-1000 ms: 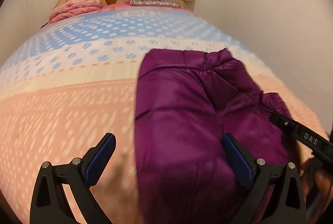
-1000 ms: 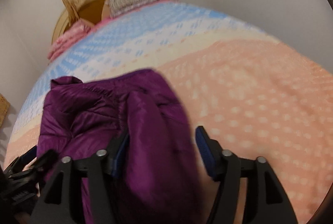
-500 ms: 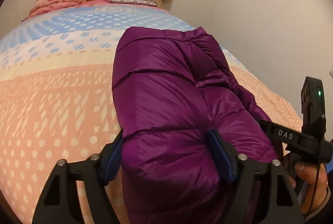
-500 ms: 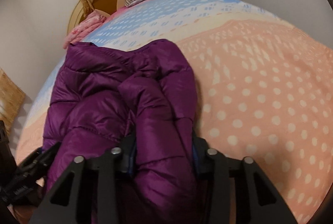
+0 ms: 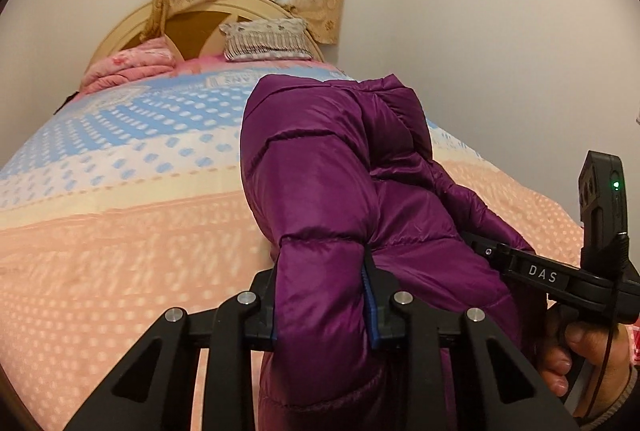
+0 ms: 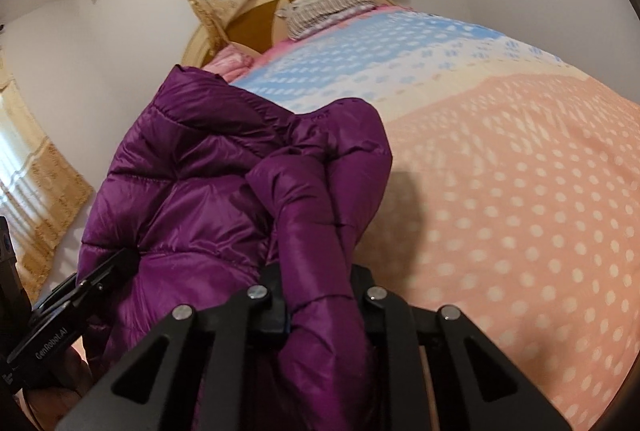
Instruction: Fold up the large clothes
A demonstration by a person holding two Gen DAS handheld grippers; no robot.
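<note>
A shiny purple puffer jacket [image 5: 320, 175] is held up off the bed by both grippers. My left gripper [image 5: 322, 305] is shut on a thick fold of its near edge. My right gripper [image 6: 322, 305] is shut on another bunched fold of the jacket [image 6: 208, 183]. The right gripper also shows at the right of the left wrist view [image 5: 552, 275], and the left gripper at the lower left of the right wrist view [image 6: 80, 299]. The jacket's far end hangs towards the bed; its lower part is hidden behind the fingers.
The bed [image 5: 120, 215] has a peach, cream and blue dotted cover. A pink folded blanket [image 5: 132, 69] and a striped pillow [image 5: 266, 41] lie by the round headboard [image 6: 240, 15]. Curtains hang behind; white walls flank the bed.
Both grippers closed on the jacket's near edge and lifted it off the bed. The views tilted up towards the headboard and window.
</note>
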